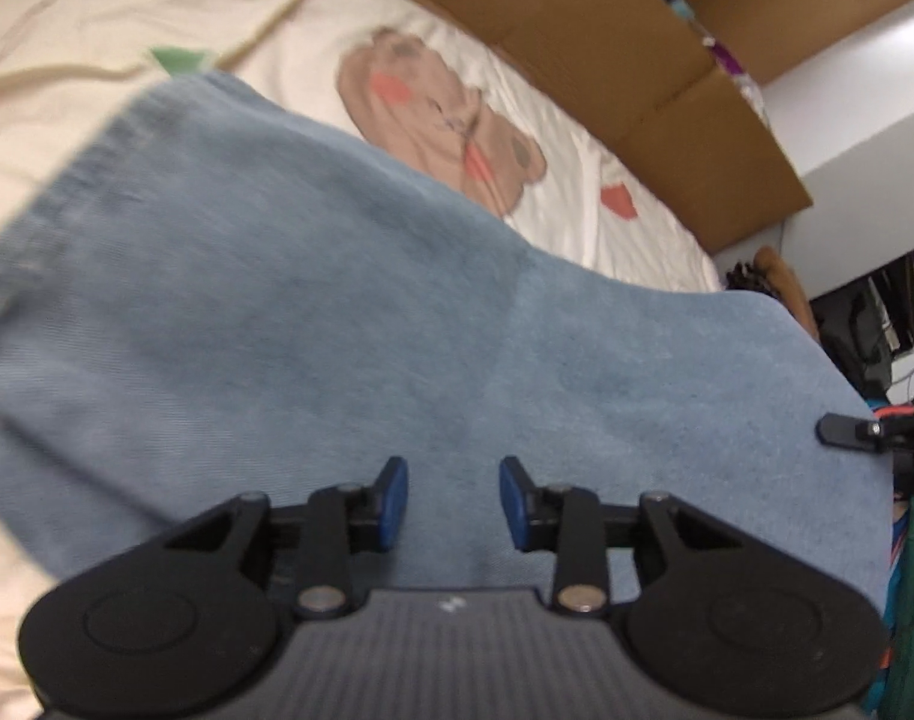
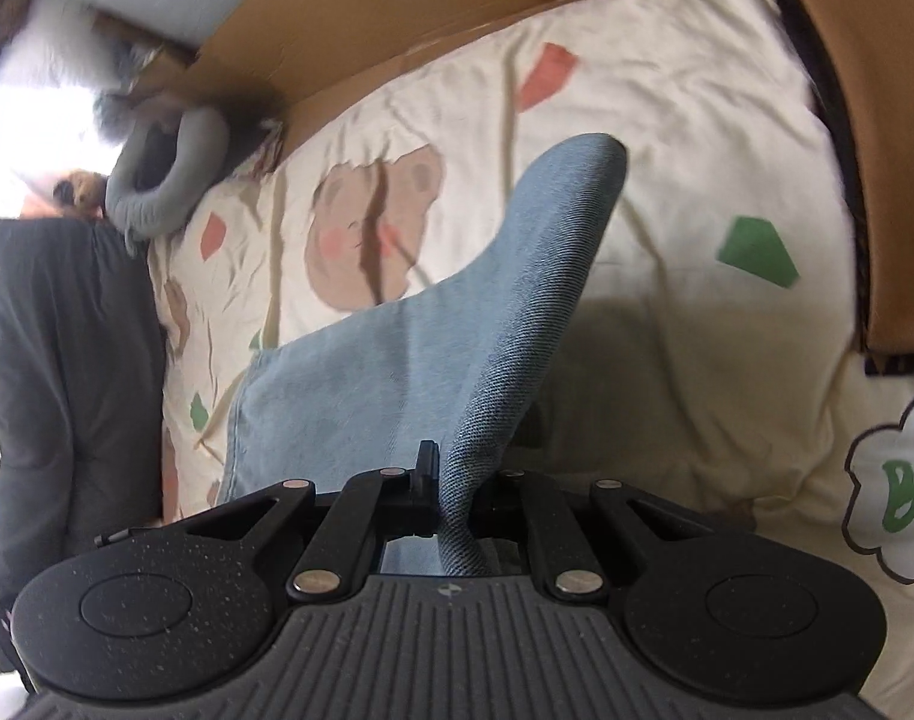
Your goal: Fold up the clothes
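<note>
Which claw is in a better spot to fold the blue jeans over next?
The right claw. It is already shut on a fold of the blue jeans, with that part raised off the bedsheet. The left claw is open above the denim, holding nothing.

Cream bear-print bedsheet [image 2: 697,138], brown cardboard [image 1: 637,60] alongside, grey wall [image 1: 865,120].
</note>
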Demonstrator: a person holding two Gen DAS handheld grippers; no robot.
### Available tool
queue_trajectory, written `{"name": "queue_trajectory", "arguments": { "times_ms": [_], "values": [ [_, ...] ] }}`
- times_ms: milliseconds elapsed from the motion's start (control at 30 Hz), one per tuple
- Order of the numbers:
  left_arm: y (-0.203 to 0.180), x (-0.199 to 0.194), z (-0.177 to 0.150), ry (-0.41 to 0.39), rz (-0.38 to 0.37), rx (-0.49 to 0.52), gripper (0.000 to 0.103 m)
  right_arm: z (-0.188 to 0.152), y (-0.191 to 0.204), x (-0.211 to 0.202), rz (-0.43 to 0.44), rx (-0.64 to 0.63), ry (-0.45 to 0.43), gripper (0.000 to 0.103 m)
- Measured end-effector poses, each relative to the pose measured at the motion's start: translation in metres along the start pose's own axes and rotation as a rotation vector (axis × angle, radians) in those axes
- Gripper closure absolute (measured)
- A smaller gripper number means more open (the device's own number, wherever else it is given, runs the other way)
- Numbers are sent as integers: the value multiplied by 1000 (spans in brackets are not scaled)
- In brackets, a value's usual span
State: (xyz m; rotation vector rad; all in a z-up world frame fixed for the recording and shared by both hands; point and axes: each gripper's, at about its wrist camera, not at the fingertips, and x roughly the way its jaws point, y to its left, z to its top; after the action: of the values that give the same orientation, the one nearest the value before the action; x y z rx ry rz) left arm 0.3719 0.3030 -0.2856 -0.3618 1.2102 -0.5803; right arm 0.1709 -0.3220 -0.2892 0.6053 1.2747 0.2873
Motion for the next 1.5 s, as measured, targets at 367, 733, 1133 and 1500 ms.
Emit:
{"name": "queue_trajectory", "arguments": {
  "times_ms": [367, 733, 1133, 1500],
  "values": [
    [34, -52, -9, -131, -37, -110, 68, 20, 115, 13, -168, -145, 84, 97],
    [62, -89, -22, -216, -58, -207, 69, 20, 194, 45, -229, -198, 107, 97],
    [76, -122, -24, -291, 4, -250, 69, 10, 234, 110, -95, -129, 106, 97],
    [98, -136, -28, -292, 97, -278, 69, -2, 244, 178, -110, -116, 82, 97]
  ]
}}
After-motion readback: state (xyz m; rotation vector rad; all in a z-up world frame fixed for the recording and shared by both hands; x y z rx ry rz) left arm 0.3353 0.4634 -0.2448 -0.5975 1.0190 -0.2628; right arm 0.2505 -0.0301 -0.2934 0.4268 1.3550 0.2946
